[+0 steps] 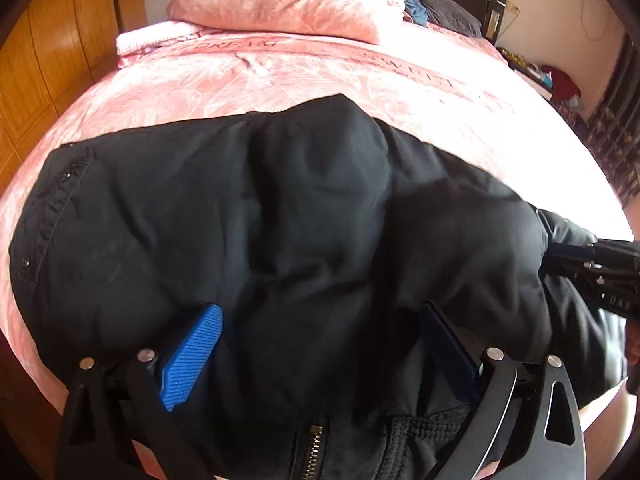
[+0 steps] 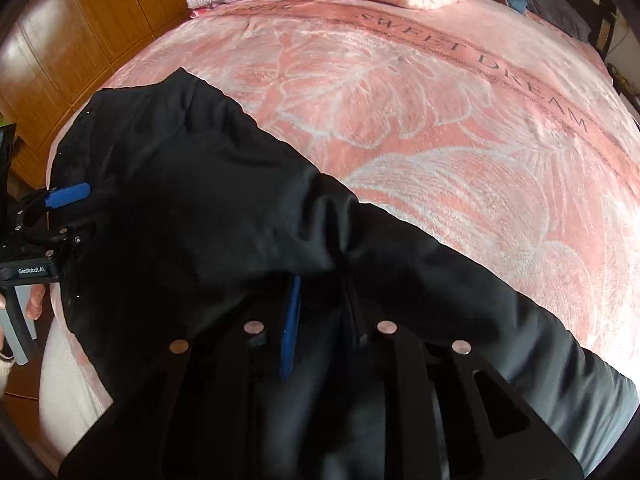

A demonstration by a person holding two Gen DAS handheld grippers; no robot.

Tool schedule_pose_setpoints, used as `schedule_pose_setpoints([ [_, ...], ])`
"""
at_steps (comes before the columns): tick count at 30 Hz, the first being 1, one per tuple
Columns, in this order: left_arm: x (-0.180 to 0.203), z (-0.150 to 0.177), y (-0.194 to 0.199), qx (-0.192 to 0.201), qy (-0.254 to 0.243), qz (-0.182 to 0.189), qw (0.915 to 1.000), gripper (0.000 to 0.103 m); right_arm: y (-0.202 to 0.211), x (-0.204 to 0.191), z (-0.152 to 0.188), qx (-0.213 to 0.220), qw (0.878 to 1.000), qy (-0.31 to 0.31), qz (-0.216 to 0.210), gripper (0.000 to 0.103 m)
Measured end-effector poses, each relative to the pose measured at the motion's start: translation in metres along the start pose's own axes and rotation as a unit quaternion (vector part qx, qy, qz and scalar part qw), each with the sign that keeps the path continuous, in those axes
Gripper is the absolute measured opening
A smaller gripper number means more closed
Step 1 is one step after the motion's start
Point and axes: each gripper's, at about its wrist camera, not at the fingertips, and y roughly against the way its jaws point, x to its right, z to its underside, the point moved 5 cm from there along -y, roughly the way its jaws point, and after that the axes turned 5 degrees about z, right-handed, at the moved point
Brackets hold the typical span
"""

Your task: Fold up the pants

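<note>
Padded black pants (image 1: pixel 280 208) lie crumpled across the near part of a pink bed, zipper (image 1: pixel 314 452) towards me. In the left wrist view my left gripper (image 1: pixel 322 310) stands wide open over them. Cloth bulges between its fingers, and the ribbed blue pad (image 1: pixel 192 356) is bare. The right wrist view shows the pants (image 2: pixel 208 200) running from upper left to lower right. My right gripper (image 2: pixel 324 304) has its jaws nearly together, pinching a fold of the black cloth. The left gripper (image 2: pixel 76 212) is at the far left edge of this view. The right gripper (image 1: pixel 580 264) enters the left wrist view from the right.
The pink blanket (image 2: pixel 440 120), printed "SWEET DREAM", covers the bed. A folded pink quilt (image 1: pixel 288 4) and a white towel (image 1: pixel 152 40) lie at the far end. A wooden wardrobe (image 1: pixel 52 60) stands on the left. A hand (image 2: pixel 36 300) holds the left gripper.
</note>
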Motion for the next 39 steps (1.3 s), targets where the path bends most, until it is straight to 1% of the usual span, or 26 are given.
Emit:
schedule_pose_setpoints([
  [1, 0.002, 0.002, -0.006, -0.004, -0.017, -0.01, 0.9998, 0.1, -0.005, 0.003, 0.002, -0.001, 1.0, -0.016, -0.011, 0.015],
  [3, 0.003, 0.003, -0.008, -0.003, -0.02, -0.017, 0.9996, 0.1, -0.001, 0.005, 0.003, 0.0, 0.999, -0.031, -0.025, 0.017],
  [5, 0.004, 0.002, -0.003, -0.013, -0.013, -0.014, 0.9997, 0.099, 0.015, 0.01, 0.008, 0.008, 0.998, -0.05, -0.038, 0.025],
  [7, 0.005, 0.001, 0.006, -0.022, 0.002, -0.002, 0.9997, 0.099, 0.041, 0.021, 0.018, 0.031, 0.996, -0.071, -0.051, 0.045],
  [10, 0.016, 0.002, 0.026, -0.003, 0.032, 0.038, 0.9988, 0.099, 0.086, 0.043, 0.047, 0.064, 0.992, -0.097, -0.046, 0.046],
  [12, 0.034, 0.004, 0.038, 0.003, 0.035, 0.065, 0.9973, 0.099, 0.112, 0.058, 0.074, 0.071, 0.99, -0.118, -0.041, 0.046],
  [13, 0.046, 0.005, 0.042, 0.004, 0.031, 0.077, 0.9965, 0.099, 0.121, 0.064, 0.088, 0.069, 0.988, -0.131, -0.043, 0.047],
  [15, 0.073, 0.009, 0.047, 0.004, 0.02, 0.107, 0.9941, 0.099, 0.133, 0.066, 0.113, 0.067, 0.984, -0.151, -0.066, 0.047],
  [17, 0.104, 0.013, 0.047, -0.006, -0.002, 0.135, 0.9909, 0.099, 0.138, 0.058, 0.129, 0.066, 0.981, -0.159, -0.086, 0.047],
  [18, 0.119, 0.017, 0.046, -0.01, -0.014, 0.143, 0.9896, 0.099, 0.138, 0.052, 0.136, 0.066, 0.982, -0.156, -0.084, 0.047],
  [20, 0.142, 0.023, 0.041, -0.016, -0.041, 0.142, 0.9889, 0.099, 0.132, 0.04, 0.139, 0.065, 0.984, -0.148, -0.075, 0.046],
  [21, 0.151, 0.026, 0.037, -0.021, -0.052, 0.14, 0.9886, 0.099, 0.125, 0.037, 0.141, 0.057, 0.985, -0.151, -0.069, 0.046],
  [22, 0.157, 0.031, 0.032, -0.028, -0.063, 0.134, 0.9886, 0.099, 0.116, 0.037, 0.143, 0.041, 0.985, -0.155, -0.059, 0.046],
  [24, 0.161, 0.042, 0.016, -0.056, -0.084, 0.103, 0.9895, 0.099, 0.095, 0.034, 0.149, -0.005, 0.987, -0.155, -0.04, 0.045],
  [25, 0.162, 0.047, 0.01, -0.064, -0.096, 0.098, 0.9885, 0.099, 0.088, 0.034, 0.152, -0.012, 0.987, -0.156, -0.036, 0.045],
  [28, 0.167, 0.058, 0.008, -0.048, -0.136, 0.073, 0.9869, 0.1, 0.088, 0.035, 0.156, -0.004, 0.985, -0.168, -0.045, 0.044],
  [29, 0.167, 0.058, 0.011, -0.048, -0.136, 0.069, 0.9871, 0.099, 0.094, 0.038, 0.157, 0.006, 0.982, -0.179, -0.052, 0.044],
  [31, 0.166, 0.056, 0.018, -0.052, -0.118, 0.081, 0.9883, 0.099, 0.11, 0.048, 0.16, 0.036, 0.978, -0.199, -0.057, 0.045],
  [32, 0.165, 0.054, 0.022, -0.048, -0.105, 0.092, 0.9891, 0.099, 0.117, 0.055, 0.163, 0.046, 0.976, -0.207, -0.05, 0.046],
  [33, 0.161, 0.055, 0.028, -0.04, -0.09, 0.099, 0.9902, 0.099, 0.122, 0.062, 0.166, 0.052, 0.974, -0.218, -0.035, 0.049],
  [34, 0.158, 0.054, 0.029, -0.036, -0.077, 0.102, 0.9912, 0.099, 0.123, 0.07, 0.17, 0.05, 0.973, -0.226, -0.02, 0.053],
  [35, 0.156, 0.054, 0.026, -0.04, -0.068, 0.103, 0.9915, 0.099, 0.12, 0.076, 0.175, 0.04, 0.972, -0.233, -0.01, 0.052],
  [36, 0.157, 0.057, 0.02, -0.052, -0.065, 0.101, 0.9914, 0.099, 0.112, 0.081, 0.178, 0.024, 0.971, -0.236, -0.008, 0.049],
  [37, 0.159, 0.06, 0.014, -0.055, -0.076, 0.094, 0.9912, 0.099, 0.104, 0.084, 0.178, 0.015, 0.971, -0.237, -0.014, 0.046],
  [39, 0.166, 0.063, 0.01, -0.041, -0.112, 0.073, 0.9902, 0.099, 0.099, 0.088, 0.178, 0.016, 0.97, -0.242, -0.023, 0.045],
])
